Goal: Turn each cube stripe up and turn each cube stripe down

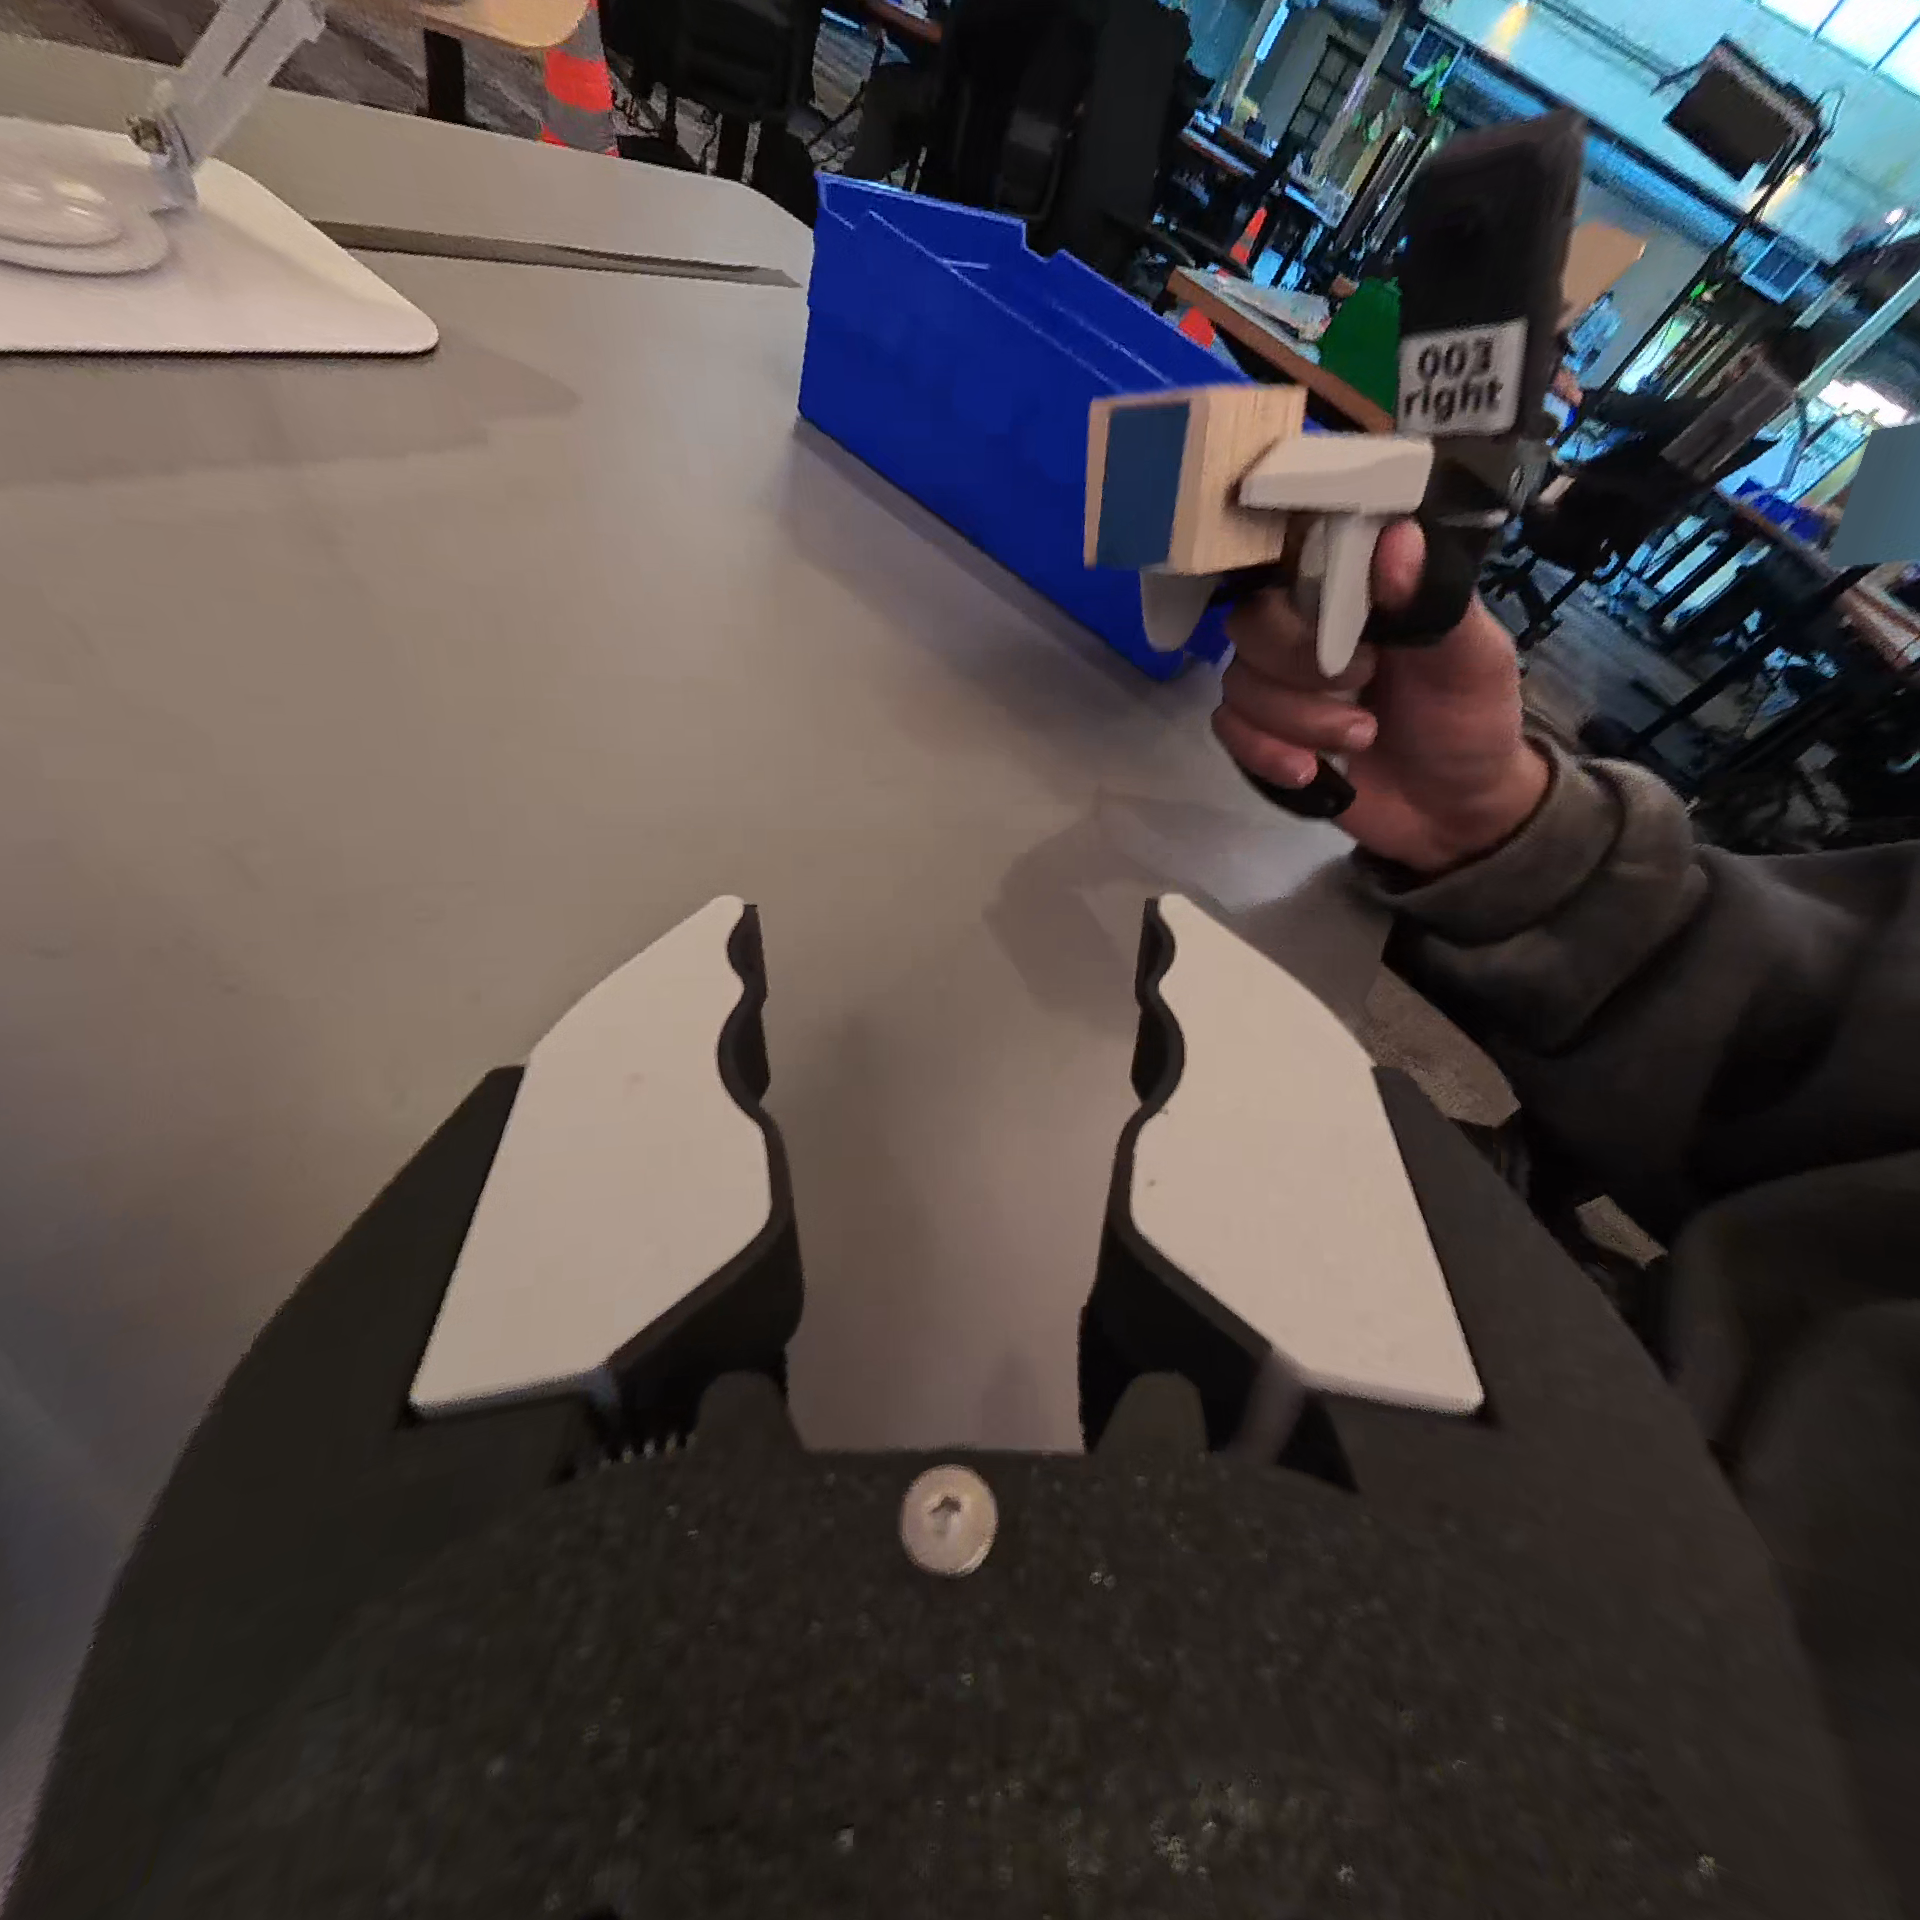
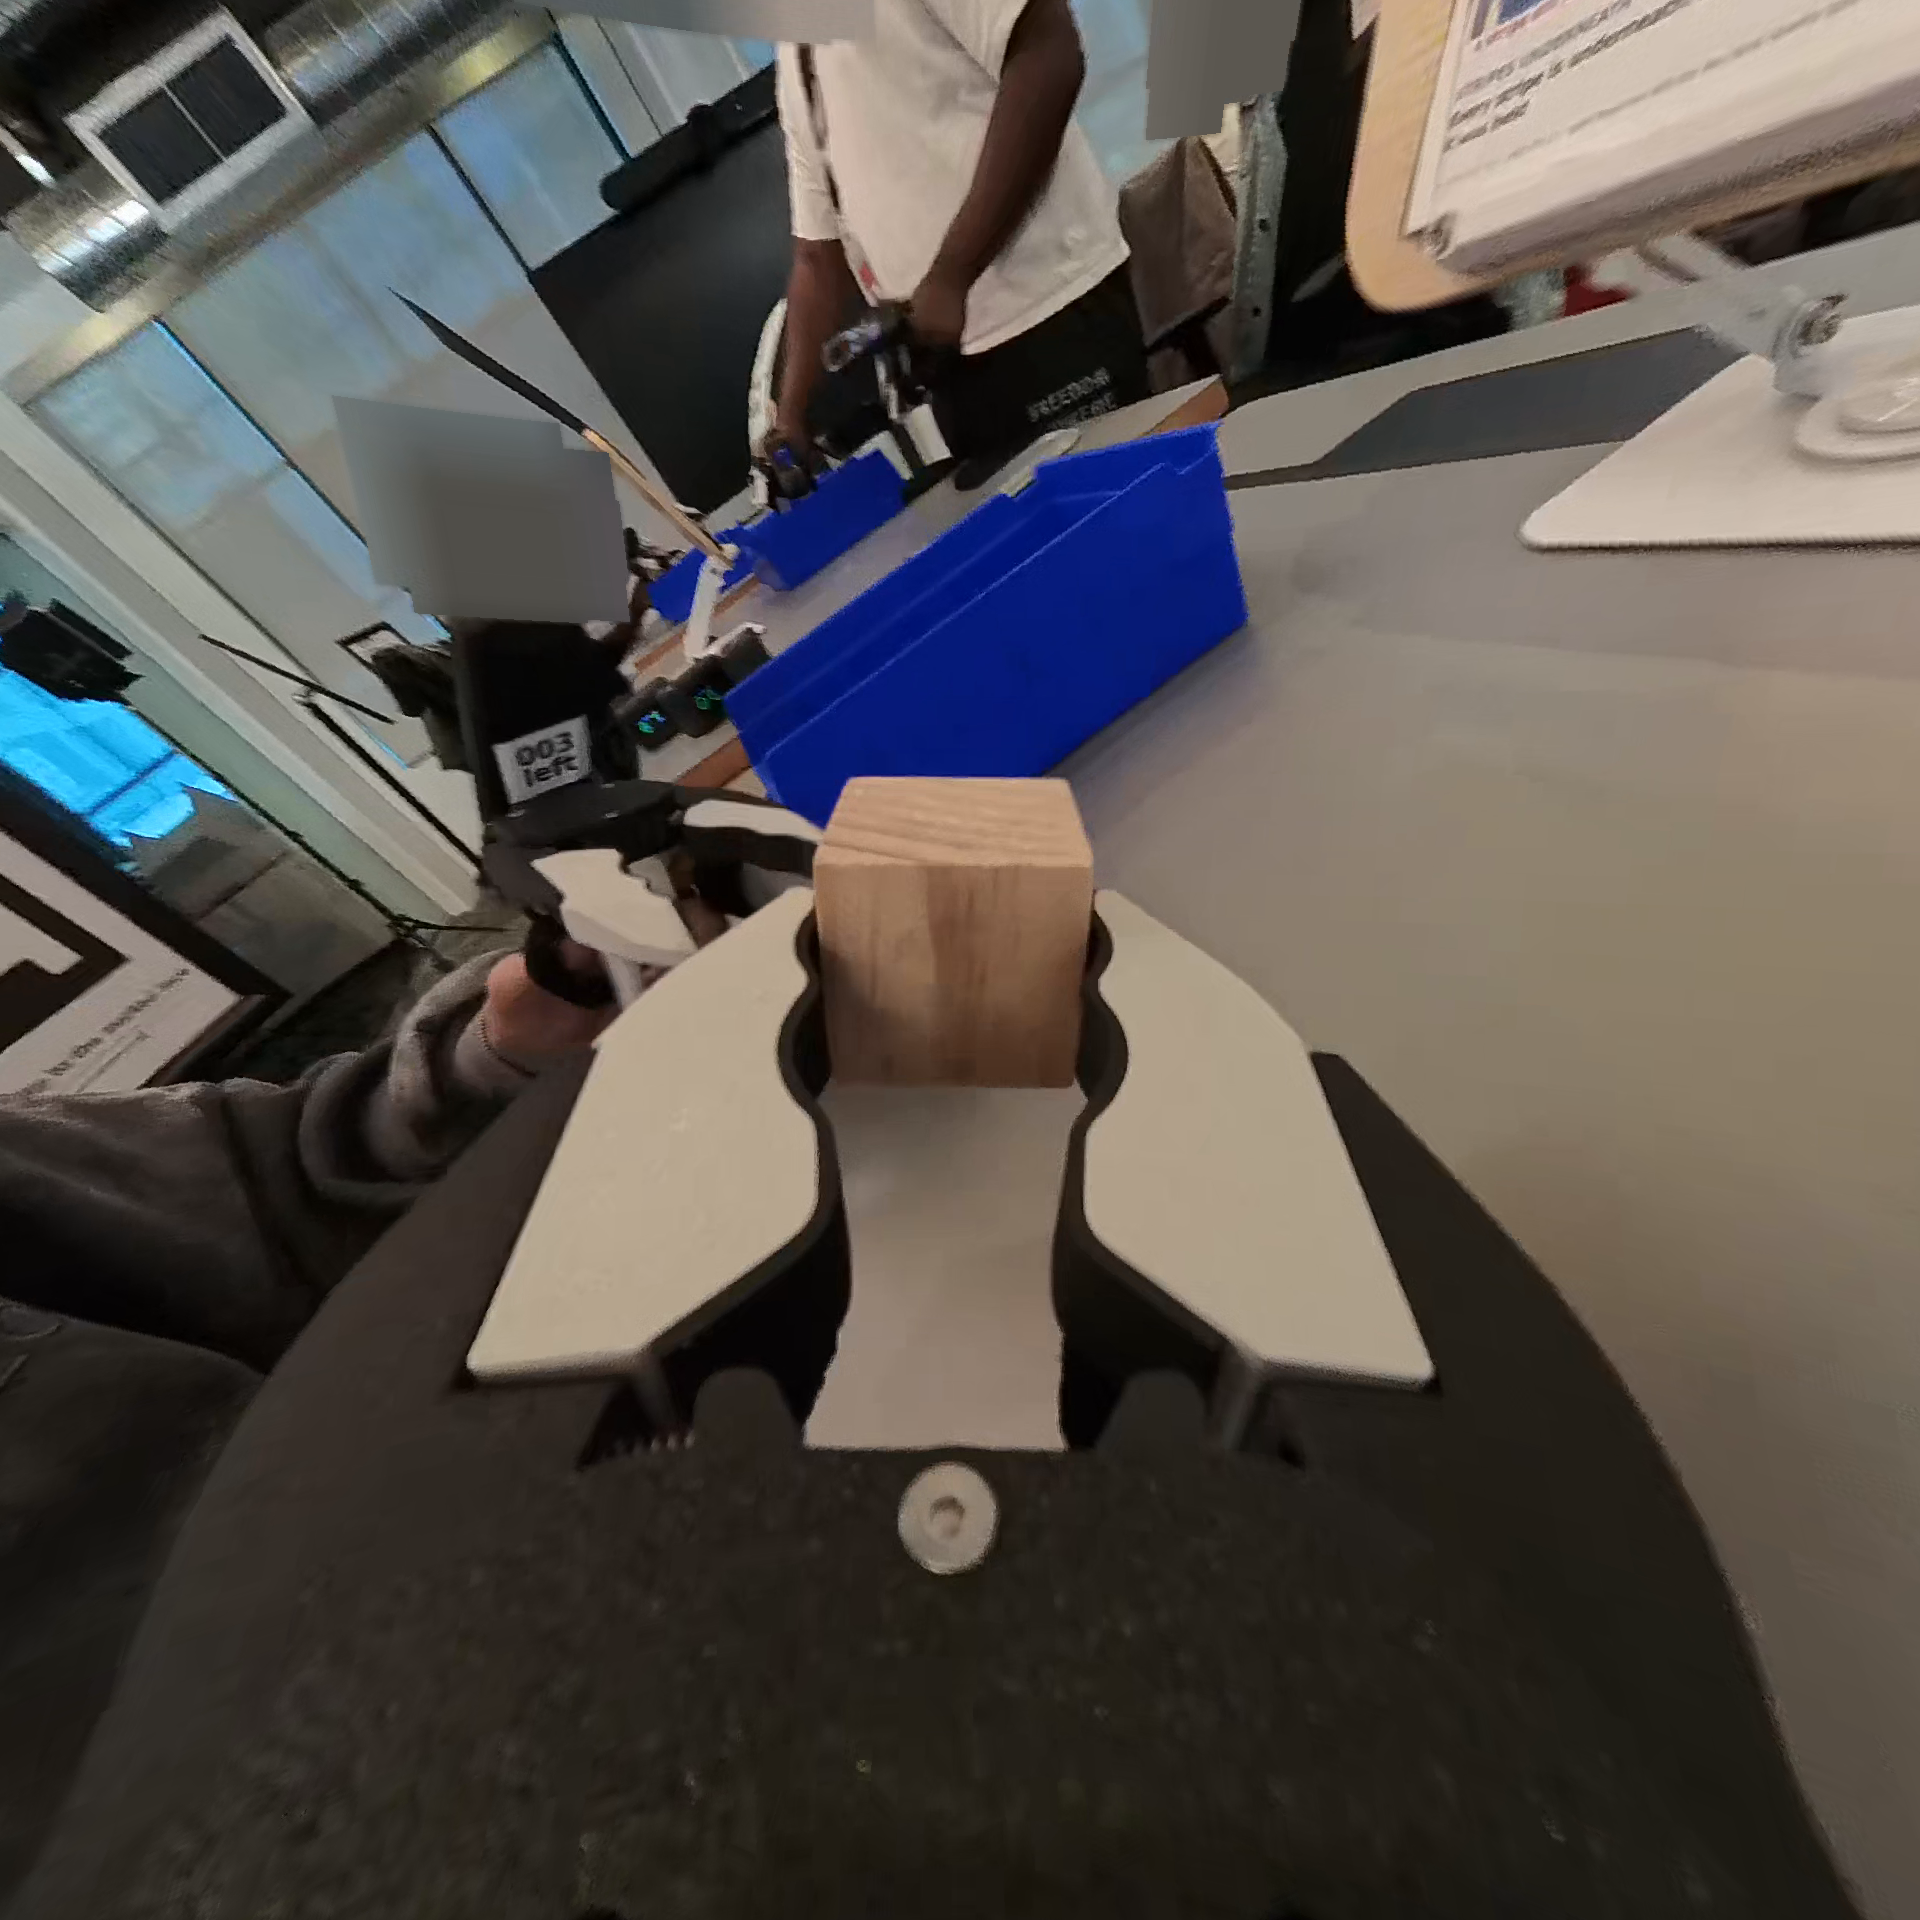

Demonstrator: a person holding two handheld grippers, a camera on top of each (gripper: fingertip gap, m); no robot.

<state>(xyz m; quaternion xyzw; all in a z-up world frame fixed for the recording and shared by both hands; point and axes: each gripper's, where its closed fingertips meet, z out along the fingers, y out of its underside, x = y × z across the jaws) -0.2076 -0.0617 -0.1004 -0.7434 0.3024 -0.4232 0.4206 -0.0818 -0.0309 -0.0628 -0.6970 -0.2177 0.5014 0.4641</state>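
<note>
My right gripper (image 2: 954, 935) is shut on a wooden cube (image 2: 951, 956) and holds it in the air above the grey table (image 2: 1507, 935). In the left wrist view the same cube (image 1: 1184, 483) shows a blue stripe on the face that points left, sideways, away from the right gripper (image 1: 1205, 551). That stripe is hidden in the right wrist view. My left gripper (image 1: 948, 914) is open and empty, low over the table, with the cube up and to its right. It also shows in the right wrist view (image 2: 665, 883), left of the cube.
A blue plastic bin (image 1: 966, 416) stands on the table behind the cube, also in the right wrist view (image 2: 997, 665). A white stand base (image 1: 208, 281) sits at the far left corner. A person (image 2: 956, 208) works at another table behind.
</note>
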